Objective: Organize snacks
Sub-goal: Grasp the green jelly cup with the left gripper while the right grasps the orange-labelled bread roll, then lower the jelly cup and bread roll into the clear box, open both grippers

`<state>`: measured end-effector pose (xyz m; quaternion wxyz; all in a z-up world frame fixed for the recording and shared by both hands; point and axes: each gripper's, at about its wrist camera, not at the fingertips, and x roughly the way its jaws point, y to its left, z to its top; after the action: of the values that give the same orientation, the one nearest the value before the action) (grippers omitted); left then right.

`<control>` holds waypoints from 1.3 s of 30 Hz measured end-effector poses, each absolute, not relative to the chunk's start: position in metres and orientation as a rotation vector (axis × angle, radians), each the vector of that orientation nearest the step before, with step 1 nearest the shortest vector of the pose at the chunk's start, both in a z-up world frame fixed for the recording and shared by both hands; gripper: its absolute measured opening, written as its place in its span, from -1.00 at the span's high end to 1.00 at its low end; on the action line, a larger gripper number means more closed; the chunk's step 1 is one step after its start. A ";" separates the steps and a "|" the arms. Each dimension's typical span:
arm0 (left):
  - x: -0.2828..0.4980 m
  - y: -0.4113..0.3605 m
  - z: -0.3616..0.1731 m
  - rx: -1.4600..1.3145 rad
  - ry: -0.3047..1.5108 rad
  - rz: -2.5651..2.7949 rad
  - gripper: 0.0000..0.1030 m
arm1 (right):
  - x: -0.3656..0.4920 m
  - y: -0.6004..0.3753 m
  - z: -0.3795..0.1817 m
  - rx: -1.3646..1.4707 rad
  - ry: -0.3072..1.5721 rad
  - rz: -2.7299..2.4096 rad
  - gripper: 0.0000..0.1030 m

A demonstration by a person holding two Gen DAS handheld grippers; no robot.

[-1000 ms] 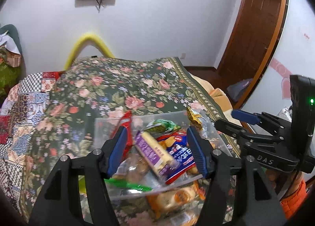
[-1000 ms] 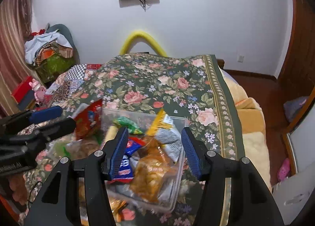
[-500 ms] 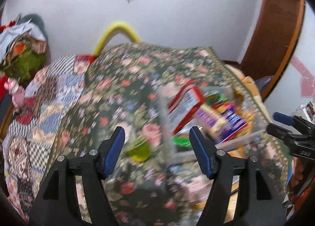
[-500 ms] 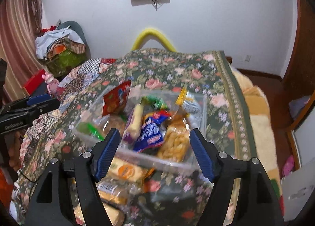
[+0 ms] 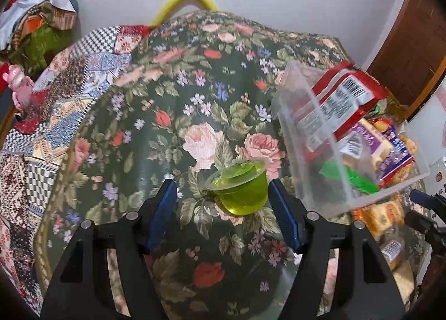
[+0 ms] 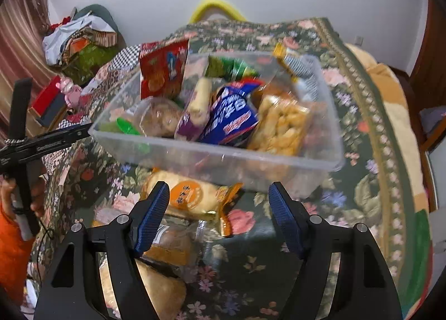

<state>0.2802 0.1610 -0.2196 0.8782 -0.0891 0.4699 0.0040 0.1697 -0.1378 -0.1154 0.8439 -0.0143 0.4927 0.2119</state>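
A clear plastic bin (image 6: pixel 211 158) full of snack packets stands on the floral cloth; it also shows at the right of the left wrist view (image 5: pixel 315 169). A green jelly cup (image 5: pixel 239 187) sits on the cloth just left of the bin. My left gripper (image 5: pixel 221 203) is open, its blue pads on either side of the cup, not touching it. My right gripper (image 6: pixel 218 215) is open and empty, just in front of the bin, over an orange-labelled bread packet (image 6: pixel 186 194). More wrapped breads (image 6: pixel 164 247) lie under its left finger.
The floral cloth (image 5: pixel 195 91) covers the surface; a patchwork cloth (image 5: pixel 69 88) lies to its left. The cloth's right edge drops off (image 6: pixel 398 152). Piled clothes (image 6: pixel 80 41) sit at the back left. The left gripper shows at the right wrist view's left edge (image 6: pixel 44 144).
My left gripper has swung left from over the bin and come down around the green jelly cup. My right gripper has drawn back from over the bin to the loose breads in front.
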 end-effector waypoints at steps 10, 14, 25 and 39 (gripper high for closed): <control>0.297 0.151 -0.246 -0.160 0.998 -0.062 -0.31 | 0.172 -0.116 -0.135 -0.029 1.120 0.470 -0.62; 0.295 0.153 -0.246 -0.158 0.971 -0.076 -0.30 | 0.174 -0.110 -0.138 -0.020 1.135 0.470 -0.65; 0.281 0.160 -0.241 -0.161 0.931 -0.044 -0.12 | 0.178 -0.092 -0.142 -0.074 1.120 0.479 -0.66; 0.225 0.153 -0.190 -0.145 0.849 -0.045 -0.12 | 0.170 -0.100 -0.130 -0.056 1.082 0.509 0.11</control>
<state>0.2252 0.1525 -0.1900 0.9084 -0.0705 0.4115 -0.0218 0.1695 -0.1000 -0.1300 0.8262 -0.0265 0.5092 0.2395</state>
